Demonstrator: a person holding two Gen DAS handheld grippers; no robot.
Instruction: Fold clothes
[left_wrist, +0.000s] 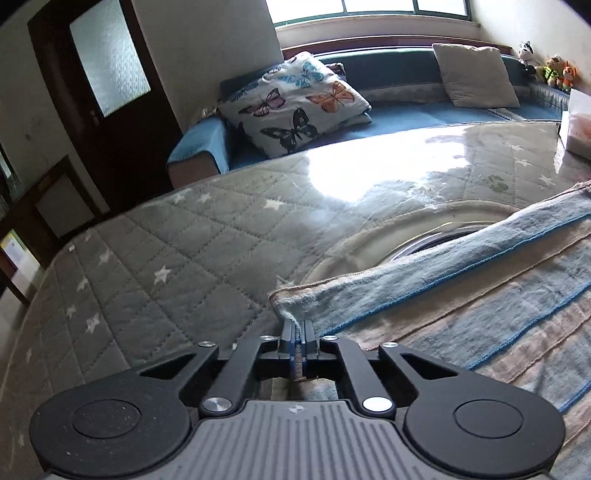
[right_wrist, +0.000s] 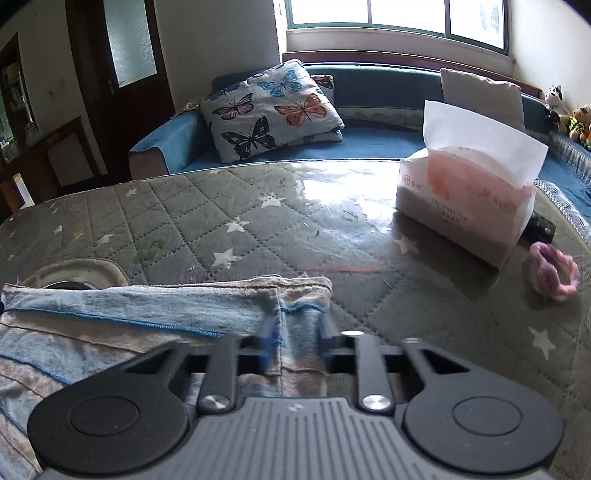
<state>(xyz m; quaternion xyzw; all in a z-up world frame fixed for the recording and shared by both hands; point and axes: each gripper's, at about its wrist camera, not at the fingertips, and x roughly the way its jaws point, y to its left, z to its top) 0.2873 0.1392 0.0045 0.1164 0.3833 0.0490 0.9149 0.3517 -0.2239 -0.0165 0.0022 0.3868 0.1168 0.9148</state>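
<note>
A striped blue and beige towel (left_wrist: 461, 295) lies folded on the quilted grey table cover (left_wrist: 184, 240). In the left wrist view my left gripper (left_wrist: 298, 325) is shut on the towel's near left corner, with cloth pinched between its tips. In the right wrist view the same towel (right_wrist: 129, 314) reaches in from the left. My right gripper (right_wrist: 295, 332) straddles the towel's right end. Its blurred fingers (right_wrist: 325, 332) stand apart with a strip of cloth between them.
A tissue pack (right_wrist: 465, 199) stands at the right of the table, with a pink hair tie (right_wrist: 552, 273) and a small black object (right_wrist: 541, 227) beside it. A round cutout with a metal rim (left_wrist: 436, 240) lies behind the towel. A blue sofa with a butterfly pillow (right_wrist: 273, 107) runs behind the table.
</note>
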